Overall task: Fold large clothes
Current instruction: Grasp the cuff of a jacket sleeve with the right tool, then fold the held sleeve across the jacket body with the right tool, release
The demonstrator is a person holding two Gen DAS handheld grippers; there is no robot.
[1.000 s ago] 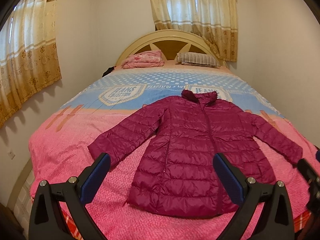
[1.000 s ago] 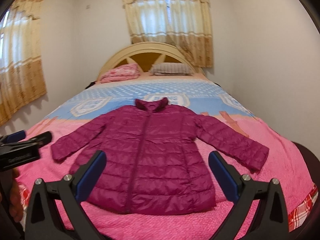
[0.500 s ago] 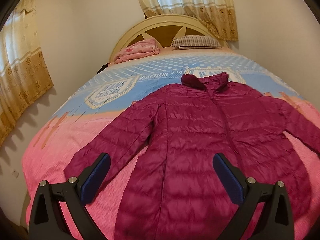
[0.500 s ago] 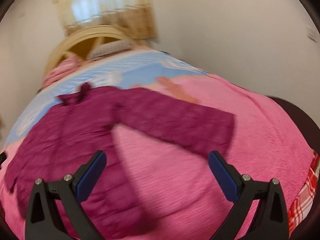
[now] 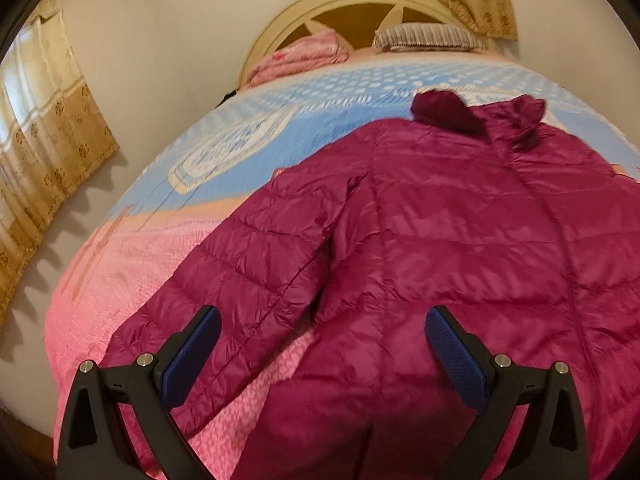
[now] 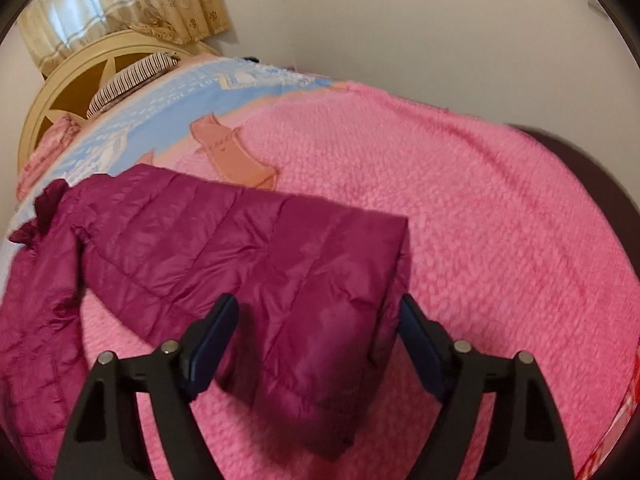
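- On the bed, over the pink end of the bedspread, the magenta puffer jacket lies front up and spread flat, collar toward the headboard, both sleeves angled out from the body.
- A second ago both of my tools hung back at the foot of the bed with the whole jacket in view — now each has come down and forward to its own sleeve, so the garment fills both views.
- Left tool: jaws wide apart and empty. The left sleeve runs down toward the left blue pad; the gap between the pads looks onto the strip of bedspread between sleeve and body.
- Right tool: its jaws, fully spread a moment earlier, are closing. The right sleeve lies between them near the cuff, yet the pads do not appear to press on the fabric, so I count nothing as held.
- Reading: the approach is finished and the first grasp is in hand — most likely each sleeve is to be picked up and laid across the chest as the opening fold. No fold has been made.
- Handling, as a judgement: the shell looks slick and puffy, so a shallow pinch may slide off; a deeper bite across the sleeve should hold better.
- Background: a striped pillow and a folded pink blanket at the headboard, well apart from the jacket.
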